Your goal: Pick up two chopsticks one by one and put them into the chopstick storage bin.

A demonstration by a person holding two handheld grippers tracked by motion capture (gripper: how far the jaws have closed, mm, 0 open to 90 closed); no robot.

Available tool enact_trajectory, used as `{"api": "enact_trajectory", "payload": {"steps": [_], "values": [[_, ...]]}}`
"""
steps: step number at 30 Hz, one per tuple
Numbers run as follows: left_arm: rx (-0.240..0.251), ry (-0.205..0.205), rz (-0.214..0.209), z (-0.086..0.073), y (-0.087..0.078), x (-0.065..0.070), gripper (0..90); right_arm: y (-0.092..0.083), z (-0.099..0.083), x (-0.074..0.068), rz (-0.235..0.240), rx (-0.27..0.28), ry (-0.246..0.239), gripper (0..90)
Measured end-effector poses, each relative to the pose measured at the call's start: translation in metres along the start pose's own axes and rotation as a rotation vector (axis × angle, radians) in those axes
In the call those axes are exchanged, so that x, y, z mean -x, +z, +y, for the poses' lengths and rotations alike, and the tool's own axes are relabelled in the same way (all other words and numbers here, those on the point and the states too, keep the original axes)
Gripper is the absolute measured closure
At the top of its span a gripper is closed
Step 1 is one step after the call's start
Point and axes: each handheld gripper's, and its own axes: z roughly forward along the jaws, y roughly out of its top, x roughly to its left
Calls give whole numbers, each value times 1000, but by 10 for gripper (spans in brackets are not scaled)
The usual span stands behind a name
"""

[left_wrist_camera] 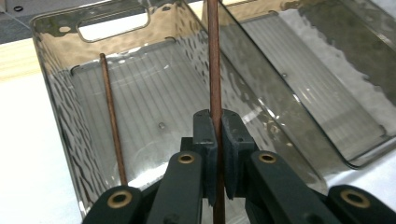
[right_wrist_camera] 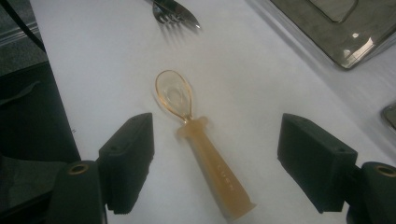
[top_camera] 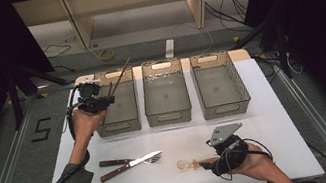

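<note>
Near edge of the tabletop (top_camera: 283,151), right of centre: right tongs (right_wrist_camera: 217,158) spread wide, holding nothing, with an amber spoon (right_wrist_camera: 201,144) lying flat between the jaws, its bowl pointing away from them toward the fork. Nearby toward the left edge: a fork (top_camera: 130,159) and a knife (top_camera: 131,165), both wooden-handled, lying crossed and untouched. Far edge: three clear bins in a row, the middle bin (top_camera: 169,115) and right bin (top_camera: 224,106) empty. Left tongs (left_wrist_camera: 215,140) closed tight on a brown chopstick (left_wrist_camera: 215,60), held above the left bin (left_wrist_camera: 60,107); a second chopstick (left_wrist_camera: 112,121) already leans inside it. Step in hand, by judgement: sorting cutlery by type, the chopstick drop pending. Next move calls for lowering the stick into the left bin and parting the jaws; the right pair then needs to close squarely on the spoon's handle.
</note>
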Motion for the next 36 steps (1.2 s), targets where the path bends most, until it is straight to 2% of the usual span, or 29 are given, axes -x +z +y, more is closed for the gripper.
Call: {"api": "enact_trajectory", "payload": {"steps": [11,13,20,24,25,27,30,33,36], "values": [[-28,-25,30,0,11,-6,851,1,-1,0,2,-3,-2,279],[-40,-19,32,0,12,-7,851,1,-1,0,3,-2,-2,279],[-54,-43,45,-3,19,-11,849,1,-1,0,4,-2,-4,280],[-82,-64,39,-5,24,-15,841,1,-1,0,5,-6,-3,280],[-81,-72,34,-6,24,-16,832,1,-1,0,4,-6,-4,279],[-63,-97,25,-6,24,-16,746,1,-1,0,7,-7,-3,280],[-44,-95,39,-6,22,-14,641,1,-1,0,11,-5,-6,280],[-28,-92,29,-5,16,-12,598,1,-1,-1,7,-7,-5,279],[-12,-73,11,-6,6,-7,523,1,-1,0,9,-8,-4,280]]}}
